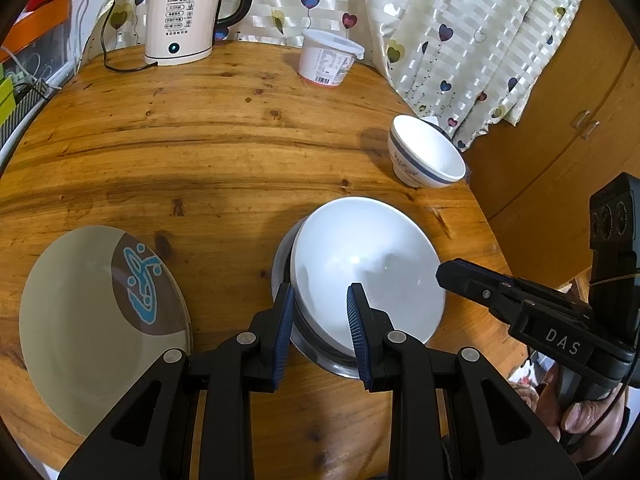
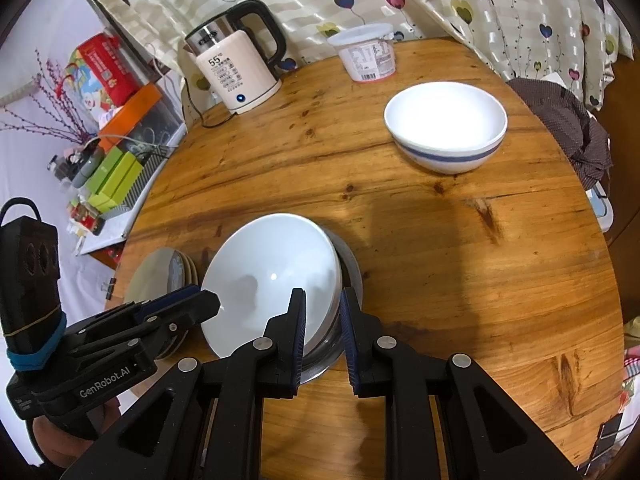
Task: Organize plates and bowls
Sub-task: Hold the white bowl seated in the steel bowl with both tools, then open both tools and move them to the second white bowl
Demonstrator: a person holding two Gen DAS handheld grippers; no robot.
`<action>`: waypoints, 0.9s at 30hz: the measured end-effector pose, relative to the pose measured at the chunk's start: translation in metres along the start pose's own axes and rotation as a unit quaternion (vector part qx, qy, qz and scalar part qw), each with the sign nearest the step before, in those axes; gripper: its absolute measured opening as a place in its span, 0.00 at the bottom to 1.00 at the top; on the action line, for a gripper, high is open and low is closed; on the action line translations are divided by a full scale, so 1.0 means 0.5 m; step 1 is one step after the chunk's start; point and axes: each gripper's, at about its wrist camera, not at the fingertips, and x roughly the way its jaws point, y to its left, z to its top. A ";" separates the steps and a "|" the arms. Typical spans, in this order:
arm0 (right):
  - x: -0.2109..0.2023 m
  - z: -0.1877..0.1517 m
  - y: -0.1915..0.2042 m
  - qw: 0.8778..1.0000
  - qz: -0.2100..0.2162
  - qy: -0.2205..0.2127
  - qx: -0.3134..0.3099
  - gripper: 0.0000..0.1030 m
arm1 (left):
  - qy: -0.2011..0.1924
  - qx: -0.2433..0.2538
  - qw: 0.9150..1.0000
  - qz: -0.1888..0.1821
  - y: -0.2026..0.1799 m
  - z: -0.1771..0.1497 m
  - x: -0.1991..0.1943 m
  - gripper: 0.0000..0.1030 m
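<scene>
A white bowl (image 1: 360, 260) (image 2: 272, 272) sits nested in a steel bowl (image 1: 280, 264) (image 2: 352, 272) near the table's front. My left gripper (image 1: 320, 308) (image 2: 206, 300) straddles the stack's left rim, one pad outside and one inside, shut on it. On the opposite side my right gripper (image 2: 322, 312) (image 1: 440, 274) clamps the right rim of both bowls between its pads. A stack of beige plates with a blue-and-brown pattern (image 1: 80, 320) (image 2: 152, 276) lies to the left. A white bowl with a blue band (image 1: 428, 152) (image 2: 444, 120) stands alone farther back on the right.
An electric kettle (image 1: 180, 20) (image 2: 236, 68) with its cord and a lidded white tub (image 1: 328, 60) (image 2: 366, 54) stand at the back of the round wooden table (image 1: 200, 140). A dark cloth (image 2: 568, 120) hangs over the right edge. Curtains hang behind.
</scene>
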 end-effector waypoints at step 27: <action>-0.067 0.013 -0.020 0.999 -0.019 -0.042 -0.010 0.32 | -0.046 0.023 0.999 -0.005 -0.031 0.020 -0.043 0.27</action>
